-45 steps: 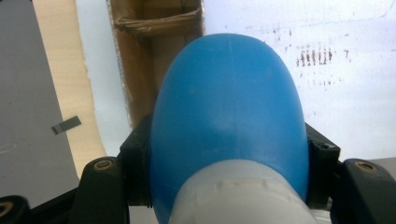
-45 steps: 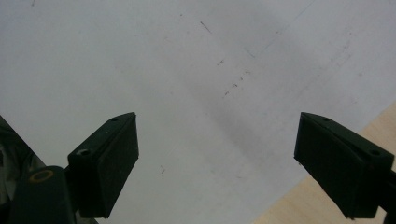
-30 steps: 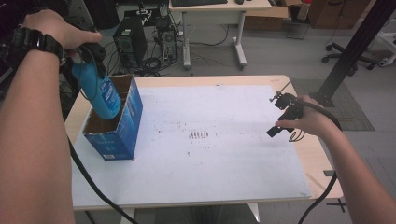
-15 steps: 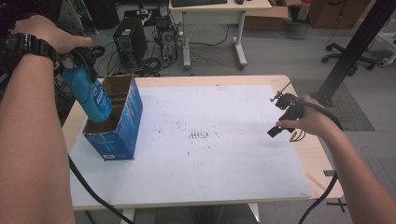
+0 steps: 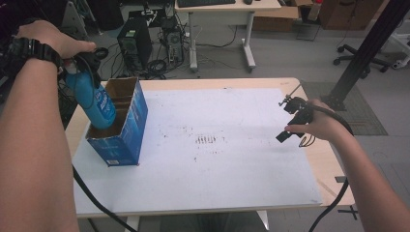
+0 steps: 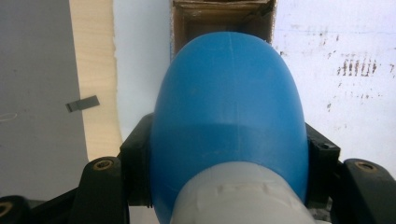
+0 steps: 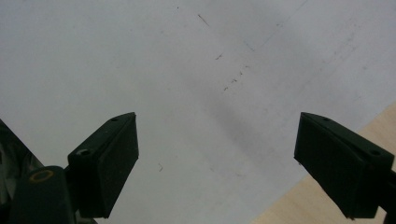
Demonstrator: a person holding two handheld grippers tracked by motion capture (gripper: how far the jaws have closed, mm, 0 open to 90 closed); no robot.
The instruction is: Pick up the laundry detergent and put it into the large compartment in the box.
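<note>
Blue bottle, blue cardboard box

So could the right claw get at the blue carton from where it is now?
Probably yes. The right claw is open and holds nothing, and only bare white tabletop lies between it and the blue carton. The left claw, though, holds a blue bottle in the carton's open top.

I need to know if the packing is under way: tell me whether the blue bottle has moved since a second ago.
Yes. The blue bottle, clamped in the left tongs, has shifted left and up against the cardboard box, its base still inside.
</note>
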